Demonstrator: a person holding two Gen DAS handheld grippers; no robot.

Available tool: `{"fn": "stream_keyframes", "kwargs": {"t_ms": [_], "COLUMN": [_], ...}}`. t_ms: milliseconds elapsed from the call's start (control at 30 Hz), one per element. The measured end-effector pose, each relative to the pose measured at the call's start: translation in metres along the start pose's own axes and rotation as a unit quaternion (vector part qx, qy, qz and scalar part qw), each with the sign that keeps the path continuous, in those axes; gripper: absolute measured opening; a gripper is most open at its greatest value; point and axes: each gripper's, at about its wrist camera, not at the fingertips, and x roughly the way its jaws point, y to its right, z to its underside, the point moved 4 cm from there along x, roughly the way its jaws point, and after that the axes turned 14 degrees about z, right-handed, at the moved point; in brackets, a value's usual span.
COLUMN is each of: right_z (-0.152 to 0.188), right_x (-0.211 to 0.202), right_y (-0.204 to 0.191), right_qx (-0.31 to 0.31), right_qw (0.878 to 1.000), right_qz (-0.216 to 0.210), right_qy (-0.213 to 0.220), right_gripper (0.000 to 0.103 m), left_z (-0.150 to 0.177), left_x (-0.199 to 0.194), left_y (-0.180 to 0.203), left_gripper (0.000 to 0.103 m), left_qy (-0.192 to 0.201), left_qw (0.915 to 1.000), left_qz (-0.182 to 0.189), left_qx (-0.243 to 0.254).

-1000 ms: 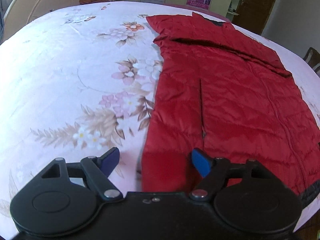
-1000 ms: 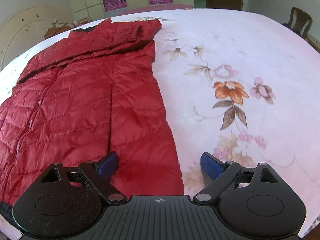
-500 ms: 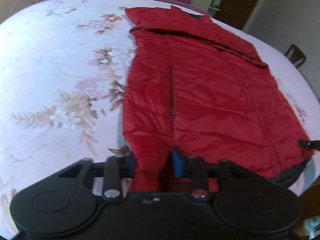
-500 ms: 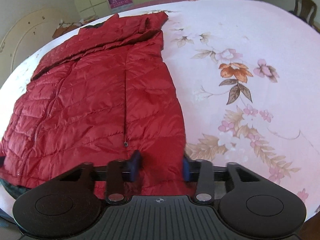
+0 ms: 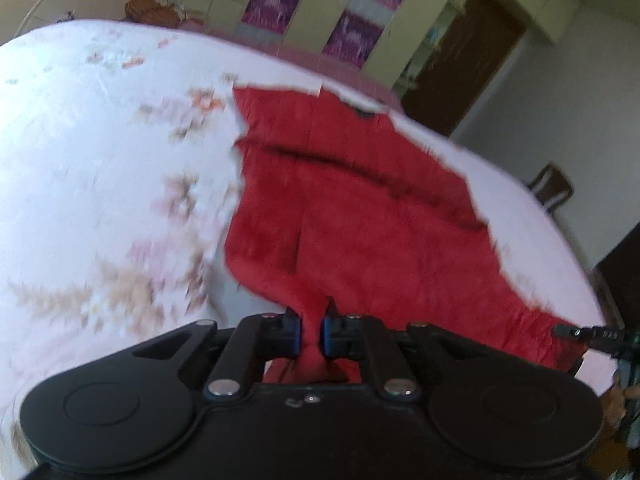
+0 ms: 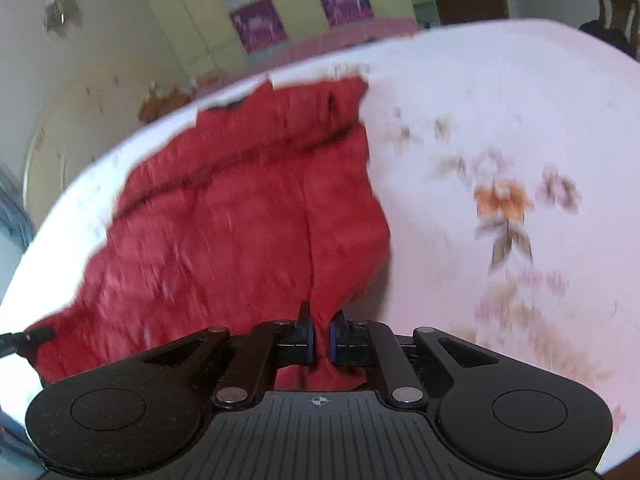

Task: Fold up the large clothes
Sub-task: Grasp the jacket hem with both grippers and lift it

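Observation:
A large red quilted jacket (image 5: 360, 208) lies on a bed with a pink floral sheet (image 5: 88, 152); its collar end points away from me. My left gripper (image 5: 310, 334) is shut on the jacket's near left hem corner and holds it lifted off the sheet. In the right wrist view the jacket (image 6: 240, 216) fills the left half, and my right gripper (image 6: 321, 340) is shut on its near right hem corner, also raised. The right gripper's tip (image 5: 588, 334) shows at the left view's right edge. Both views are motion-blurred.
The floral sheet (image 6: 500, 160) extends wide to either side of the jacket. Cream wardrobe doors with purple posters (image 5: 316, 12) stand behind the bed. A dark wooden door (image 5: 460, 64) and a chair (image 5: 554, 188) are at the right; a headboard (image 6: 44, 152) is at the left.
Both grippers went from open over the hem to shut on its two near corners. They have since lifted the hem and tilted up, so the far wall now shows.

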Motion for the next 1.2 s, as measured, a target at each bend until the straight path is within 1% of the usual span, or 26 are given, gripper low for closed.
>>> {"fn": "stream_keyframes", "kwargs": {"t_ms": [100,200,300,533,633,733,867,967,1067,1200], "right_z": [-0.029,-0.062,-0.096,-0.174,-0.205,-0.234,-0.268,-0.284,-0.295,-0.305], "right_x": [-0.001,0.009,0.027,0.083,0.112,0.142,0.183,0.215,0.247,0.288], "right_y": [-0.006,-0.014,-0.021,-0.034,-0.035,-0.04,-0.043,-0.043,-0.043,-0.04], "right_qx": [0.002,0.002,0.006,0.017,0.024,0.024,0.026,0.027,0.032,0.043], "right_qw": [1.0,0.999,0.998,0.995,0.995,0.995,0.995,0.995,0.996,0.998], "right_qz": [0.001,-0.002,-0.004,0.006,0.011,0.019,0.032,0.037,0.04,0.042], "right_qy": [0.03,0.054,0.07,0.096,0.098,0.098,0.095,0.084,0.068,0.037], "right_gripper": [0.006,0.006,0.006,0.006,0.006,0.006,0.006,0.006,0.006,0.006], "left_z": [-0.026,-0.058,-0.091,-0.164,-0.194,-0.22,-0.247,-0.264,-0.272,-0.279], "left_x": [0.004,0.013,0.027,0.081,0.109,0.135,0.169,0.196,0.216,0.243], "left_y": [0.008,0.012,0.013,0.009,0.001,-0.005,-0.015,-0.026,-0.034,-0.047], "left_gripper": [0.009,0.009,0.01,0.009,0.009,0.009,0.009,0.009,0.009,0.009], "left_qy": [0.029,0.057,0.079,0.107,0.115,0.119,0.117,0.11,0.105,0.082], "left_qw": [0.9995,0.9981,0.9965,0.9929,0.9917,0.9902,0.9882,0.9878,0.9868,0.9872], "left_qz": [0.008,0.007,-0.001,-0.025,-0.04,-0.057,-0.082,-0.097,-0.112,-0.127], "left_qx": [0.013,0.023,0.025,0.045,0.041,0.046,0.055,0.053,0.053,0.049]}}
